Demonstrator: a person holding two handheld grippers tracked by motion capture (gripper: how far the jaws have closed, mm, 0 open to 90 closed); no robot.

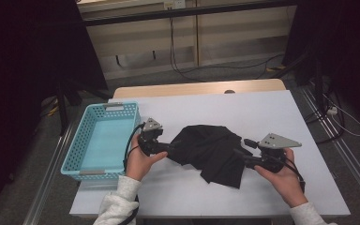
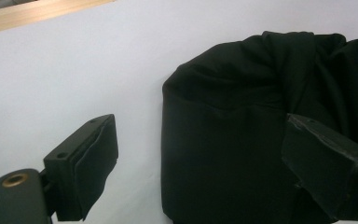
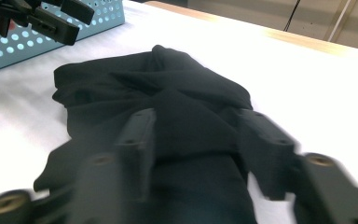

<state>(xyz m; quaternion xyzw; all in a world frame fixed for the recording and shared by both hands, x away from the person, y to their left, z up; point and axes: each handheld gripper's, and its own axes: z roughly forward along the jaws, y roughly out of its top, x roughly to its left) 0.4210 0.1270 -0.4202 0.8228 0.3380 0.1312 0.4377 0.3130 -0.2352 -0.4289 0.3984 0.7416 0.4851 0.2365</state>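
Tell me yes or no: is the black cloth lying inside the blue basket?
No, the black cloth lies bunched on the white tabletop, beside the blue basket.

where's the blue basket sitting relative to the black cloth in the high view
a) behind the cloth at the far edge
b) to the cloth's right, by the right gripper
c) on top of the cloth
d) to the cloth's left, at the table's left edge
d: in the high view the blue basket stands at the table's left edge, left of the black cloth, with the left gripper between them.
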